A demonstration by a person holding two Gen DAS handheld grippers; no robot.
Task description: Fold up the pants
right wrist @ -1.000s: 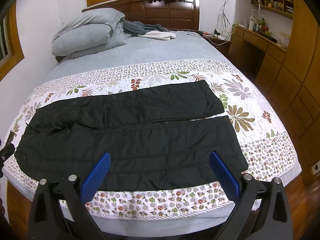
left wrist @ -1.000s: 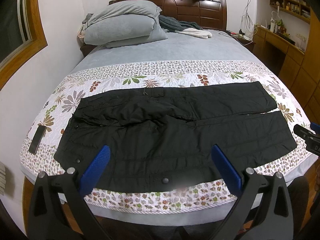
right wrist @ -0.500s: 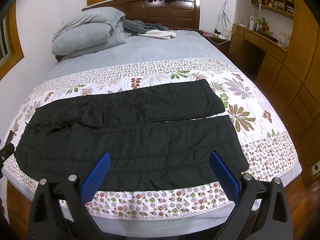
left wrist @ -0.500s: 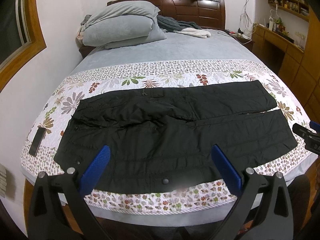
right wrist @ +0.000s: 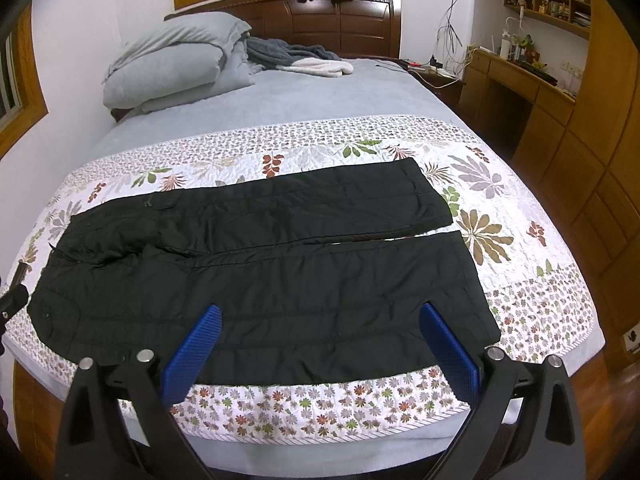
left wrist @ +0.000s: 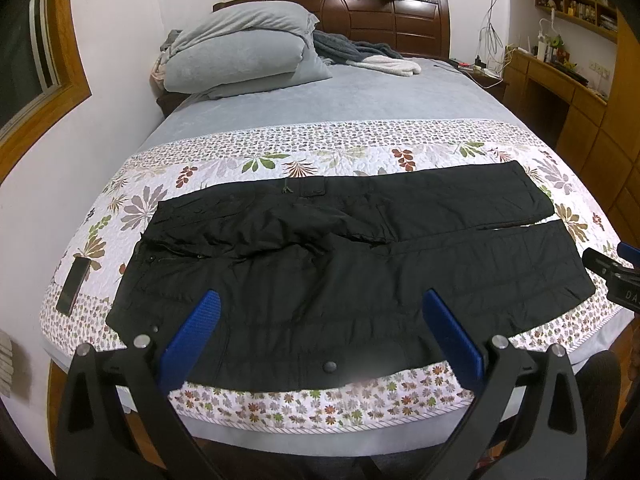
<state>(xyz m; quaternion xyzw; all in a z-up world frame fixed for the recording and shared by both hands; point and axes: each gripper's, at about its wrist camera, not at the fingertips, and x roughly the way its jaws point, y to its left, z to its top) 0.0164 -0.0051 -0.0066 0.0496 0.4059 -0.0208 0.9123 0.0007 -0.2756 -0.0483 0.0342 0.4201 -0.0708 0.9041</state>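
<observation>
Black padded pants (left wrist: 344, 264) lie flat across the foot of the bed, waist to the left, both legs running right and side by side; they also show in the right wrist view (right wrist: 256, 268). My left gripper (left wrist: 320, 300) is open and empty, held above the near edge of the pants, toward the waist half. My right gripper (right wrist: 320, 312) is open and empty, above the near leg, toward the cuffs. The right gripper's tip shows at the right edge of the left wrist view (left wrist: 612, 272).
A floral quilt (left wrist: 320, 152) covers the bed's foot. A black phone (left wrist: 73, 285) lies on it left of the waist. Grey pillows (left wrist: 240, 60) and blankets lie at the headboard. A wall is on the left, a wooden desk (right wrist: 520, 80) and cabinets on the right.
Both views have shifted very slightly; the grippers stay open and the pants lie as before.
</observation>
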